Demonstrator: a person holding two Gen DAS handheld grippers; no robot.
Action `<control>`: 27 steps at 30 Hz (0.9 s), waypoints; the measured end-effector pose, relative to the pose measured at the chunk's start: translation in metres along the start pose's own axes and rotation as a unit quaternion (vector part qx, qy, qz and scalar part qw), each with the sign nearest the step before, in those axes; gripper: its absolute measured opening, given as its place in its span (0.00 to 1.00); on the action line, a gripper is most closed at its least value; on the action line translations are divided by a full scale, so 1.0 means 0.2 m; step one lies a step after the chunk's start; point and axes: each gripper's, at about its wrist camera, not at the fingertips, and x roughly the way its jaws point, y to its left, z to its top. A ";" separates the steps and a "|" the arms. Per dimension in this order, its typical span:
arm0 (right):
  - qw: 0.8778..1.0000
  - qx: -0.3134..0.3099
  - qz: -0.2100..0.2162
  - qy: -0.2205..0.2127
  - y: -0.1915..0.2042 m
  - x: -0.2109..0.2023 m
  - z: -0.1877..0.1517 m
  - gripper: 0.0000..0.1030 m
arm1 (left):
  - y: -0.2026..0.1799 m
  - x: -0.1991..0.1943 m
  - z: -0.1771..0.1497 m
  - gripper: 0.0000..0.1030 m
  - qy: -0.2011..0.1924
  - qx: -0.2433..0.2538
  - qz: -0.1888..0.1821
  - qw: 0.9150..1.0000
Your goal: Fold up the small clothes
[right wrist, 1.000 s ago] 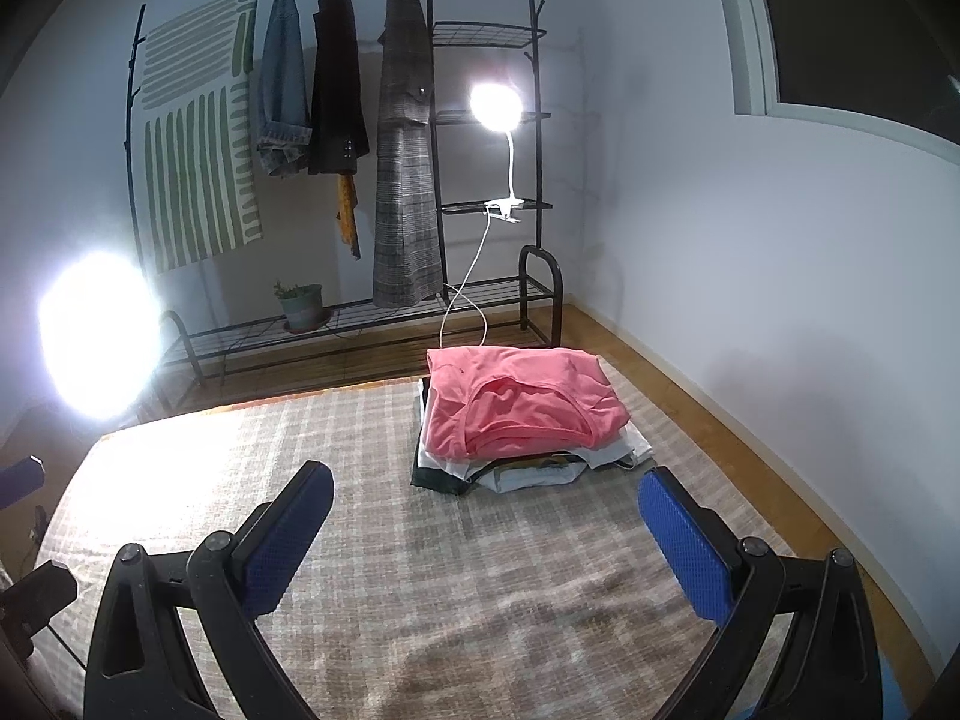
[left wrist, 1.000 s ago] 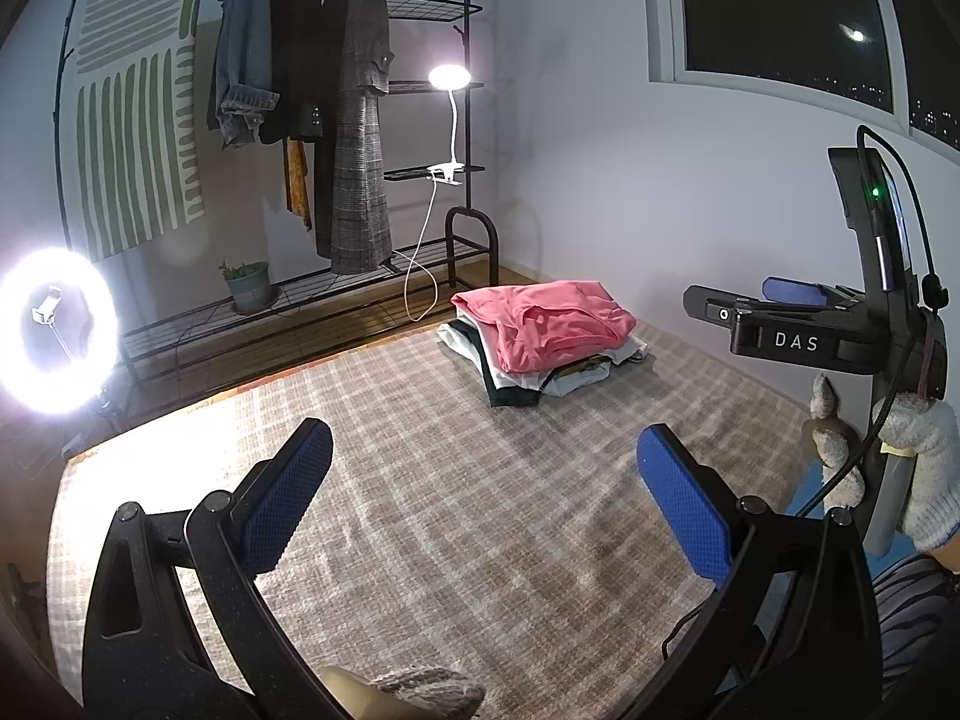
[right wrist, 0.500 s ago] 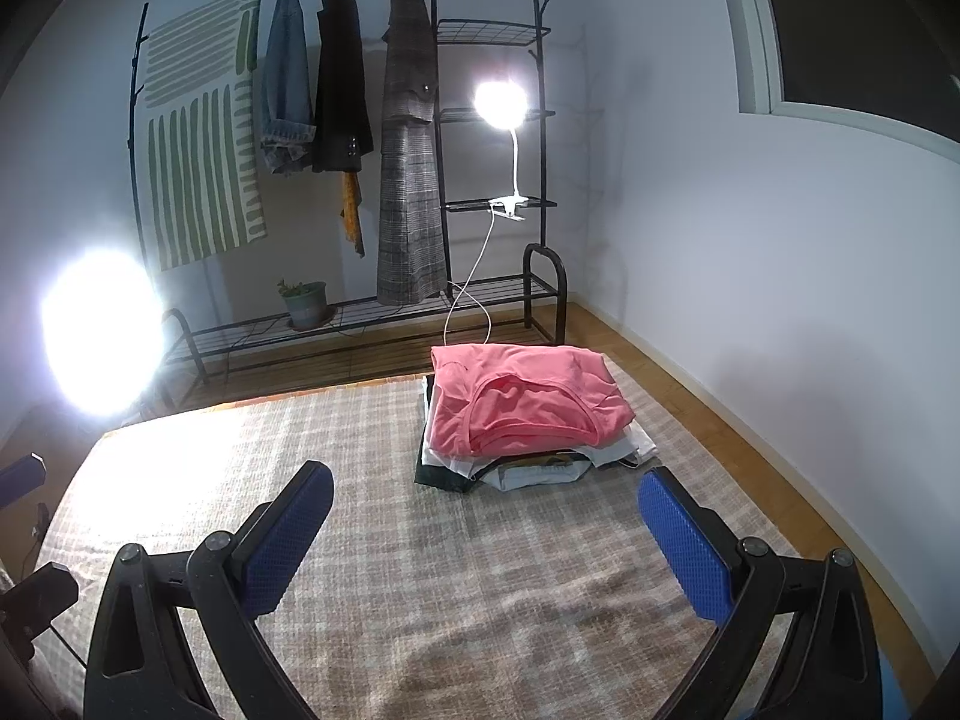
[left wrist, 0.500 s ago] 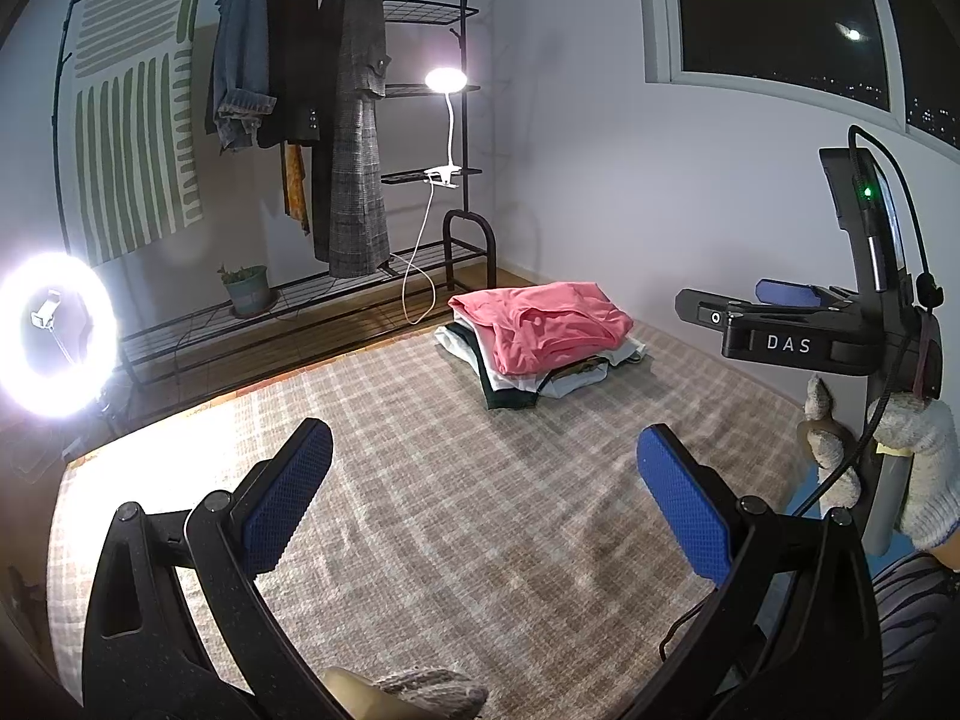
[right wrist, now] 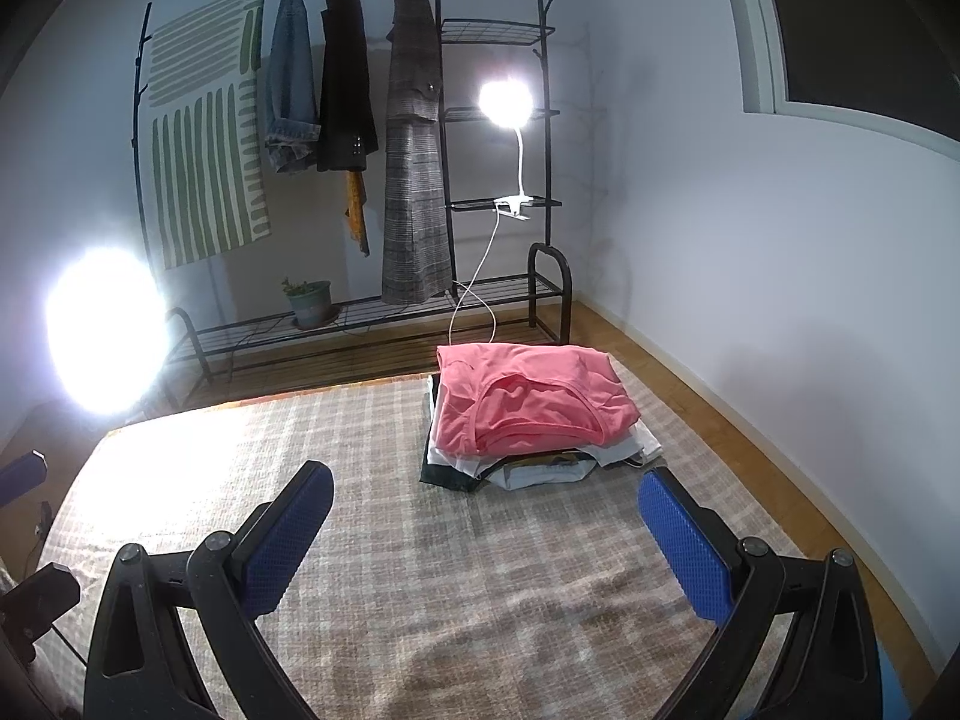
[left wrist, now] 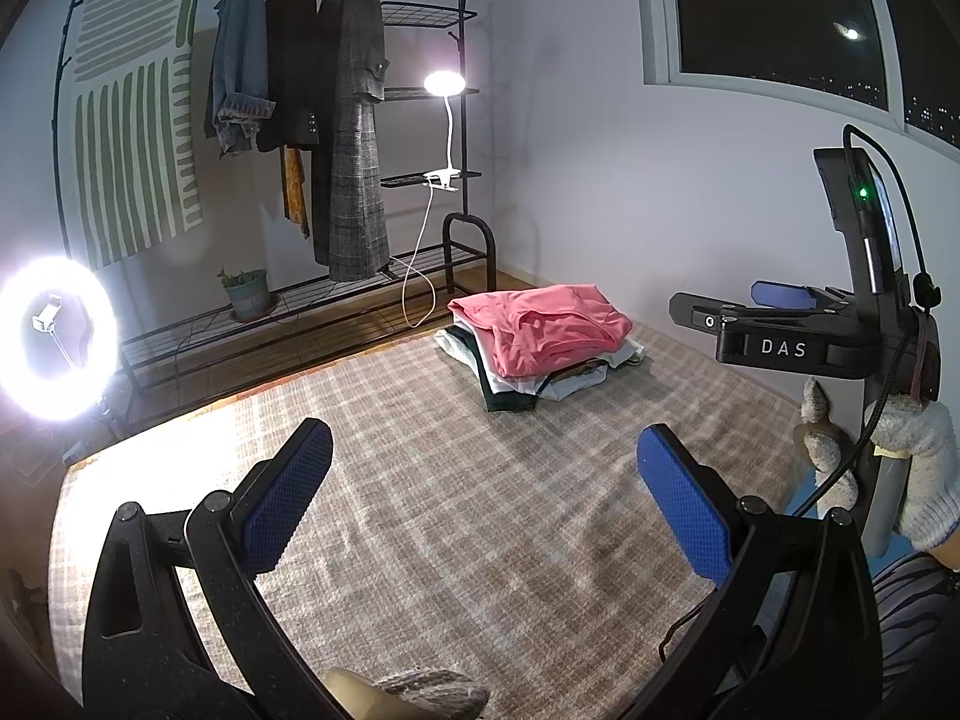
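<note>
Left gripper (left wrist: 483, 471) with blue textured pads: jaws spread wide, nothing between them, above the beige plaid woven blanket (left wrist: 456, 516). Right gripper (right wrist: 485, 510), same build, jaws also wide apart and empty. Stack of folded clothes (right wrist: 534, 420), coral-pink shirt (left wrist: 540, 327) on top of white, dark green and pale pieces, sits on the blanket's far side, well ahead of both grippers, apart from them. Behind: black metal clothes rack (right wrist: 420, 138) with hanging coats, white clip-on lamp (right wrist: 505, 105), bright ring light (left wrist: 57, 339) at left.
</note>
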 end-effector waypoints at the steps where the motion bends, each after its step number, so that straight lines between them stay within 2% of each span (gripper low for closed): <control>1: 1.000 0.000 0.000 0.000 0.00 0.00 0.00 1.00 | 0.00 -0.01 0.00 1.00 0.000 0.001 -0.001 1.000; 27: 1.000 -0.001 0.000 0.002 0.01 0.01 0.00 1.00 | 0.00 -0.01 0.02 1.00 0.000 0.005 -0.001 1.000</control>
